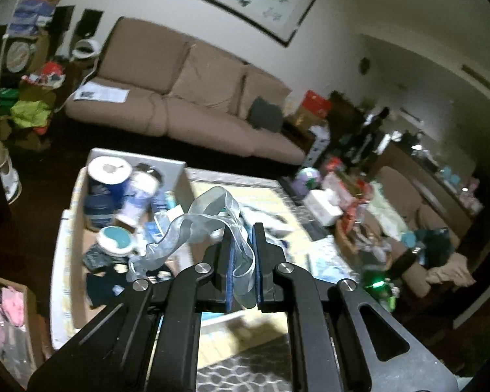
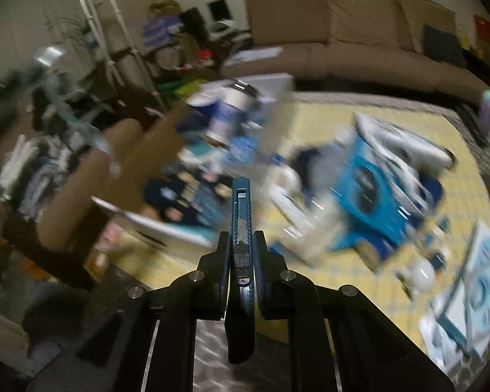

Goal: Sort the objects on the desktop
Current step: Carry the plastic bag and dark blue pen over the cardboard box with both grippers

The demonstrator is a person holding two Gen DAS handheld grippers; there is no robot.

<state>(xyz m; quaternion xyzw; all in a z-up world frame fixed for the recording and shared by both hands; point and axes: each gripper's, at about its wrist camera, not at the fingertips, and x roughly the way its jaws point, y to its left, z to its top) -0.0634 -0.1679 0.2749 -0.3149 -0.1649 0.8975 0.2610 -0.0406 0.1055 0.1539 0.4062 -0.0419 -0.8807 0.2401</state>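
My left gripper [image 1: 243, 233] is shut on a sheer pale blue ribbon [image 1: 192, 225], whose loops trail up and left over a cardboard box [image 1: 73, 228]. The box holds blue and white items: a roll [image 1: 107, 170], a round tub [image 1: 116, 240] and dark cloth. My right gripper [image 2: 241, 238] is shut on a blue utility knife [image 2: 241, 212] that points forward above the yellow mat [image 2: 310, 121]. The right wrist view is blurred by motion. The same box [image 2: 127, 156] lies ahead left, and blue and white packages [image 2: 375, 192] lie ahead right.
A beige sofa [image 1: 186, 98] stands behind the low table. A second box of pink items [image 1: 6, 310] sits at lower left. A wicker basket and clutter [image 1: 359, 228] fill the table's right side. A white rack [image 2: 114, 32] and piled goods stand at far left.
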